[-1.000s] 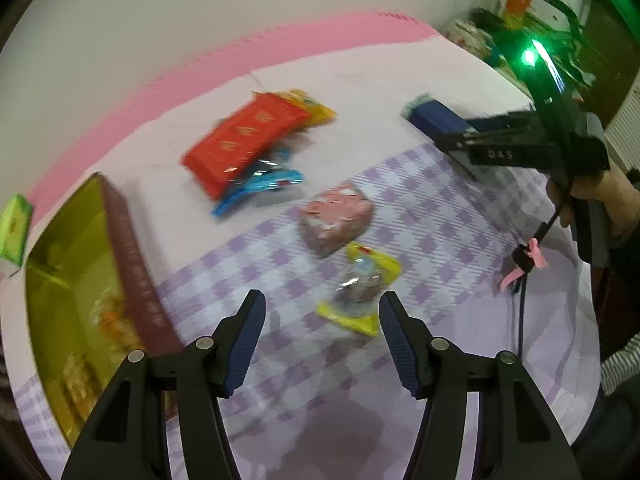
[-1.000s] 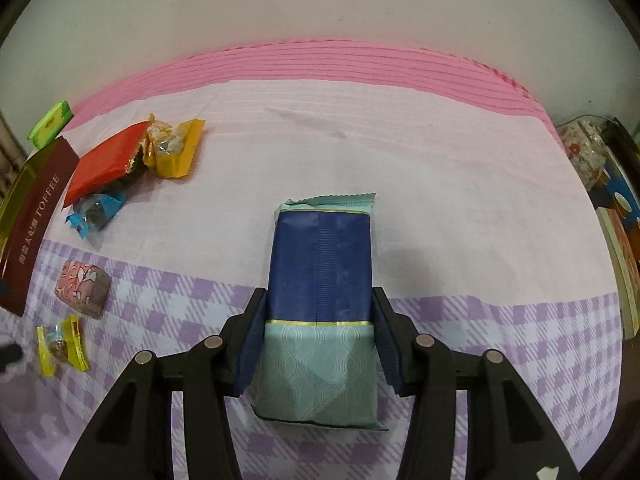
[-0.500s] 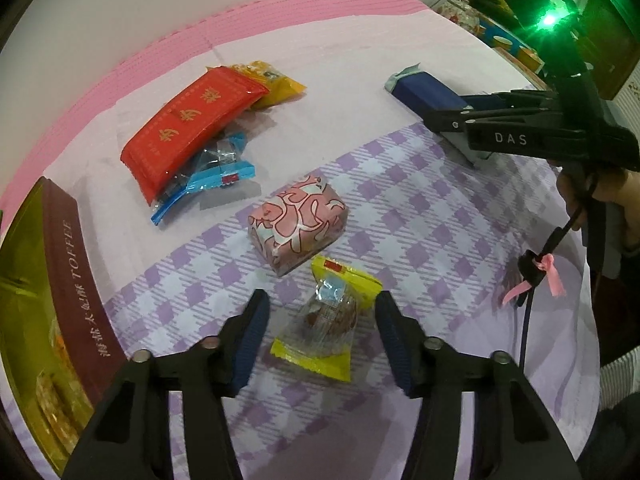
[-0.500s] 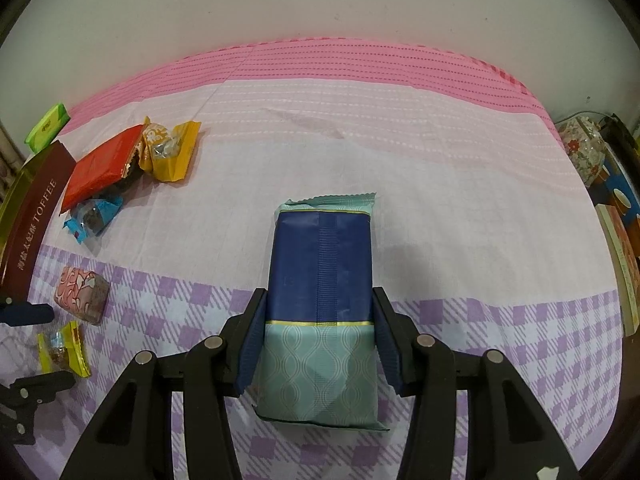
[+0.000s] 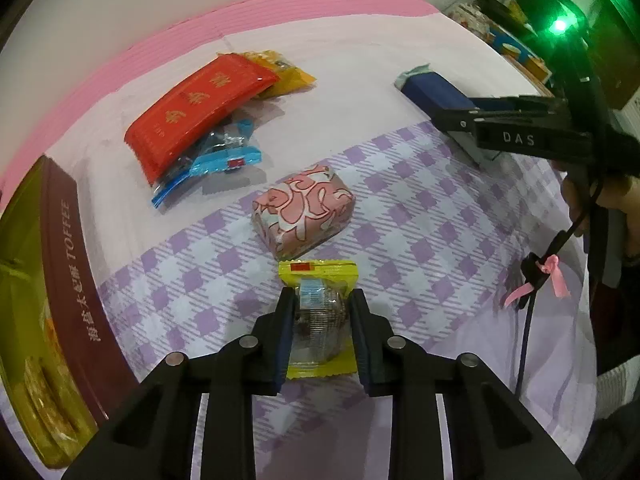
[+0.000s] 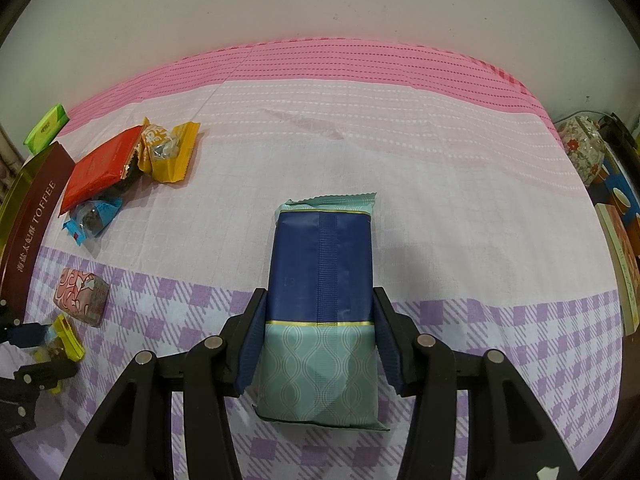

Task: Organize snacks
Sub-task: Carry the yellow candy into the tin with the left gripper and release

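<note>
Left gripper (image 5: 320,332) is clamped on the yellow-wrapped candy (image 5: 318,320) down on the checked cloth, long axis running along my fingers. Toffee tin (image 5: 60,280) sits to its left (nearer this hand, I reckon). Right gripper (image 6: 318,336) grips the blue packet (image 6: 320,280).

Between the jaws of the left gripper (image 5: 319,326) sits a yellow candy packet (image 5: 318,320) of glossy, crinkled plastic film with a clear window. Just beyond it lies a pink patterned packet (image 5: 303,211), smooth with a dull sheen. The red wrapper (image 5: 200,110) farther off shines like foil. Between the jaws of the right gripper (image 6: 318,340), the navy and teal packet (image 6: 320,300) looks matt, with a ribbed seam. The tablecloth (image 6: 460,216) is matt woven cloth.
</note>
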Demonstrator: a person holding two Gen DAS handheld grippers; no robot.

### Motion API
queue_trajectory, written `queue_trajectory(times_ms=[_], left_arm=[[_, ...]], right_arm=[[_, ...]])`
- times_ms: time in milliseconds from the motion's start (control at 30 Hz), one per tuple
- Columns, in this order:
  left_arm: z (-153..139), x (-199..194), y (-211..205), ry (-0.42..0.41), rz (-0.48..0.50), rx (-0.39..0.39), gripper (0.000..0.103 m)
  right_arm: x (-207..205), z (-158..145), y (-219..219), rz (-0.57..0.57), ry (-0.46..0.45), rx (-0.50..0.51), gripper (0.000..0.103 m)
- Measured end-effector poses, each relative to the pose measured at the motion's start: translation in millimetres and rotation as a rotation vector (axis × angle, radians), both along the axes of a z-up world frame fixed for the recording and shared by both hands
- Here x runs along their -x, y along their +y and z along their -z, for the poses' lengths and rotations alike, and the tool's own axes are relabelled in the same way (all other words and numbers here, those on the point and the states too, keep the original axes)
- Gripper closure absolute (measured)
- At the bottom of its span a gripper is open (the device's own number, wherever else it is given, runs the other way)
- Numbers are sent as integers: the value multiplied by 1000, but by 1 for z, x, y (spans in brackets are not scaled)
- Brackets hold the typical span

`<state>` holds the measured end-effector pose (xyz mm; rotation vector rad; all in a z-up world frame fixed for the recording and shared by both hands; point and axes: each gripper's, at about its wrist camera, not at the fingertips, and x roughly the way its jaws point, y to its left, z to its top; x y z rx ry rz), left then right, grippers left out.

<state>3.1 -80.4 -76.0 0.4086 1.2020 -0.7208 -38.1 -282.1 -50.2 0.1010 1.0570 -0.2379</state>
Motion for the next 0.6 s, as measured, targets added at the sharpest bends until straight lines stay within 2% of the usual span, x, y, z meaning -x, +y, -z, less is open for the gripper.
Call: queue_trajectory(times_ms=[333,600], left_arm=[[-17,0,29,-2,-56,21,77],[-43,-8,46,-33,-133,63,77]], right_arm=[[0,-1,-1,4,2,0,55],[0,-1,-1,4,6,2,55]])
